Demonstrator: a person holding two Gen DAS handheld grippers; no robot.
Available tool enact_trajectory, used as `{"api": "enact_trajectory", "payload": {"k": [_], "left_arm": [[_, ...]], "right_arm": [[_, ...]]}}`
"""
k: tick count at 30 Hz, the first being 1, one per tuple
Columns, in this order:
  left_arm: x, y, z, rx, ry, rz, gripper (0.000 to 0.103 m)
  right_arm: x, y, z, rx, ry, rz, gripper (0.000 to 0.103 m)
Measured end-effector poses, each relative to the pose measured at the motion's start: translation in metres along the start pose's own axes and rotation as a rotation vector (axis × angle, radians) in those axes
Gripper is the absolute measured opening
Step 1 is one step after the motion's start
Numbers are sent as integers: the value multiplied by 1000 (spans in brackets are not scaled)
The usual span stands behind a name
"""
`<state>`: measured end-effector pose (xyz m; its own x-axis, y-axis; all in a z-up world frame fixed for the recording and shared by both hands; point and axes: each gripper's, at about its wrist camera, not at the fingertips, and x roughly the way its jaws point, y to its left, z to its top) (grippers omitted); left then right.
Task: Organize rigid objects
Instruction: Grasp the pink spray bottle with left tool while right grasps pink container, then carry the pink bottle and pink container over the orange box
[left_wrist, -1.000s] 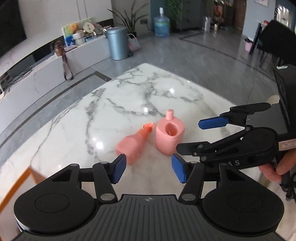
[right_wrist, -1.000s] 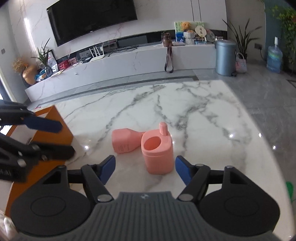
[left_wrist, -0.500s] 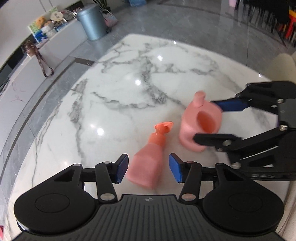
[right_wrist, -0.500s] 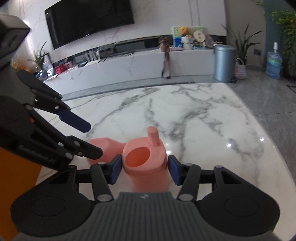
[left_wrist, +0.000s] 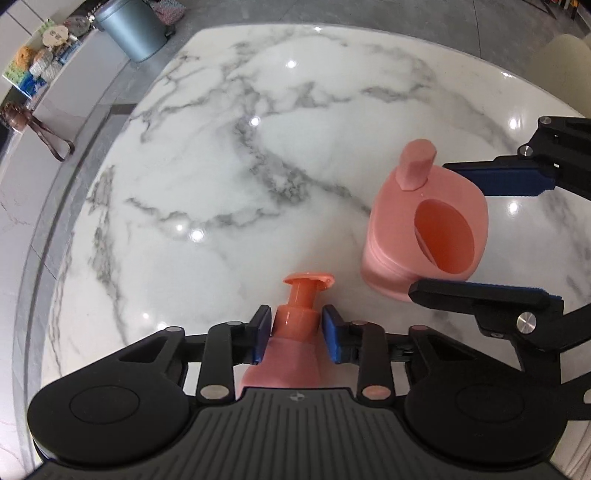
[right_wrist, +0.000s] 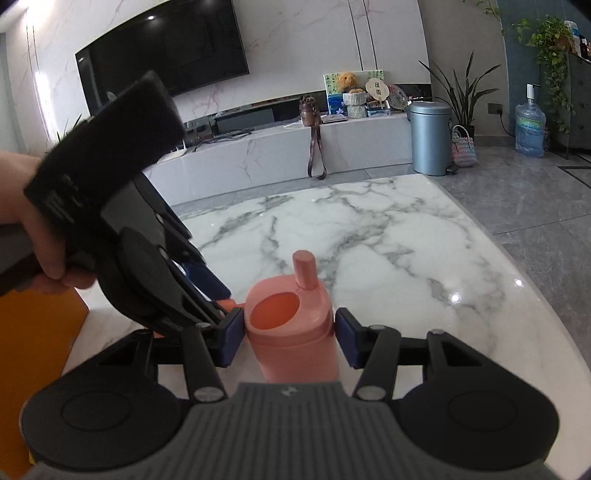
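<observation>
A pink pump bottle (left_wrist: 301, 295) lies on the marble table (left_wrist: 221, 166) with its pump head pointing away. My left gripper (left_wrist: 296, 334) points steeply down over it, its jaws closing, and both blue pads meet the bottle's neck and shoulder. To the right stands a pink container (left_wrist: 424, 221) with a spout and a round opening, upright. My right gripper (right_wrist: 290, 338) is shut on the sides of the container (right_wrist: 295, 332), one pad on each flank. A hand (right_wrist: 22, 221) holds the left gripper at the left of the right wrist view, hiding most of the bottle there.
The table's curved edge (left_wrist: 55, 280) runs on the left, with grey floor beyond. An orange surface (right_wrist: 37, 332) lies at the near left. A blue-grey bin (right_wrist: 430, 136) and a low white bench (right_wrist: 277, 147) stand across the room. A cream chair back (left_wrist: 569, 66) is at the far right.
My left gripper has come down over the lying pump bottle and its jaws have narrowed onto the neck. My right gripper has moved up to the container and closed onto its sides.
</observation>
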<state>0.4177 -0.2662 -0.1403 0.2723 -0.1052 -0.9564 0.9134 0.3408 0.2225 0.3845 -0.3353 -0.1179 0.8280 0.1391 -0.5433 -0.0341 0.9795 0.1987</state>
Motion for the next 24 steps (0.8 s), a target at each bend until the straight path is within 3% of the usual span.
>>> {"api": "enact_trajectory", "payload": {"k": [5, 10, 12, 18, 24], "left_arm": [[-12, -5, -7, -27, -32, 41, 30], [-43, -12, -32, -105, -145, 92, 30], [-56, -12, -44, -182, -203, 104, 29], [-81, -14, -88, -552, -343, 118, 28], [-110, -42, -117, -675, -495, 166, 28]], "right_arm": [[-1, -4, 0, 17, -7, 15, 55], [-2, -5, -1, 23, -9, 18, 55], [-2, -4, -1, 21, -10, 16, 55], [-4, 4, -5, -10, -10, 17, 55], [-19, 13, -7, -28, -30, 48, 54]]}}
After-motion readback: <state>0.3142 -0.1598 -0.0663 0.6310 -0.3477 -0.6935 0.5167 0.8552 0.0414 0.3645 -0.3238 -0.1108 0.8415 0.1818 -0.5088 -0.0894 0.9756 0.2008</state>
